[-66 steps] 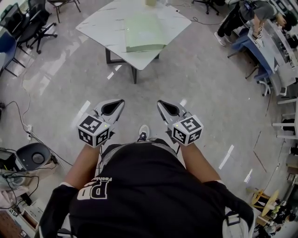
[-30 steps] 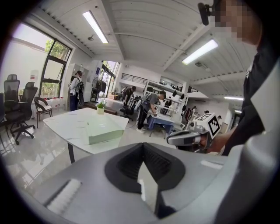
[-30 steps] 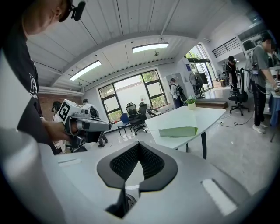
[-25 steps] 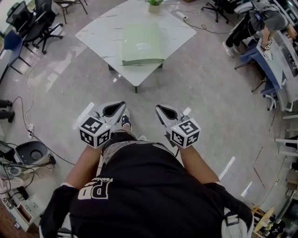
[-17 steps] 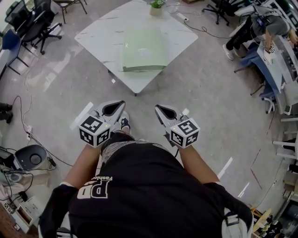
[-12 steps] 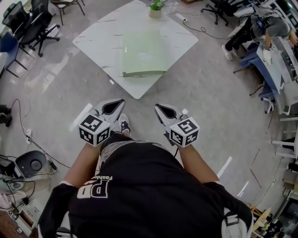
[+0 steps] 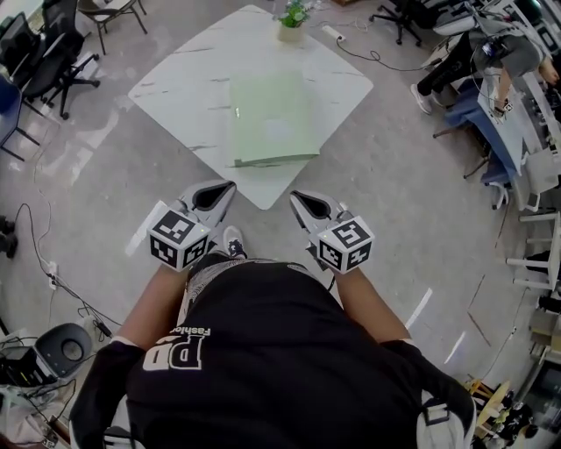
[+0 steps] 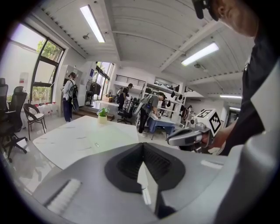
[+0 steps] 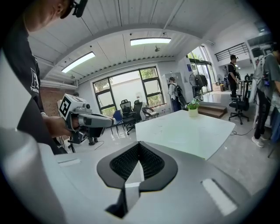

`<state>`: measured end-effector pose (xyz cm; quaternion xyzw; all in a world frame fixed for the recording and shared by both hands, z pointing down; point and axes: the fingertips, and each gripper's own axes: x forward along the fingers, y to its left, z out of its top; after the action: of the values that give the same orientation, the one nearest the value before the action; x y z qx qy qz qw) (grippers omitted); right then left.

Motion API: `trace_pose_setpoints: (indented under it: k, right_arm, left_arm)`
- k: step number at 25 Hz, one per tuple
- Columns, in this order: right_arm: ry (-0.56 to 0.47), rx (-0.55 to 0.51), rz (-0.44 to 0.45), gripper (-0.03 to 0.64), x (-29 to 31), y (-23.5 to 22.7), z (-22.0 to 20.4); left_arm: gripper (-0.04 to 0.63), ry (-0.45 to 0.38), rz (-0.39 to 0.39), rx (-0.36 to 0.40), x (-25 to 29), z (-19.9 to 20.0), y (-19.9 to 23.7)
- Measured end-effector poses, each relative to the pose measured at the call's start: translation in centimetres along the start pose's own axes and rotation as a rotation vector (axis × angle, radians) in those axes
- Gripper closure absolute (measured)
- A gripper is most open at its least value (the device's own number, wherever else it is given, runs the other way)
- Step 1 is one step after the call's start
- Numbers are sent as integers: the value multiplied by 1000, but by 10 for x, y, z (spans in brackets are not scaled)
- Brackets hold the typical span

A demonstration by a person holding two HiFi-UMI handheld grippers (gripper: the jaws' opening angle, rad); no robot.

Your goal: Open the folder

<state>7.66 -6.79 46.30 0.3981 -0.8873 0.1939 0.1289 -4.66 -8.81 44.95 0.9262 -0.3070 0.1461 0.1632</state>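
A pale green folder lies closed and flat on a white marble-look table, near its front corner. My left gripper and right gripper are held side by side in front of my body, just short of that corner. Each points at the table. Both are shut with nothing between the jaws, as the left gripper view and right gripper view show. The table top lies ahead of the right gripper and, in the left gripper view, the table lies ahead too.
A small potted plant stands at the table's far corner. Office chairs are at the back left. People work at desks on the right. Cables and a round bin lie on the floor at left.
The table and folder have drawn closer and now sit just ahead of the gripper tips. Both grippers keep the same shut pose in front of my body.
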Motion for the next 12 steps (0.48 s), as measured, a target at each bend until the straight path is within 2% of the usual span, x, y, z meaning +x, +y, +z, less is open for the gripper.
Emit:
trace_pose_setpoints:
  k: [12]
  right_arm:
    - [35, -8, -84, 618, 68, -18, 24]
  left_arm:
    - [552, 33, -54, 66, 10, 8, 85]
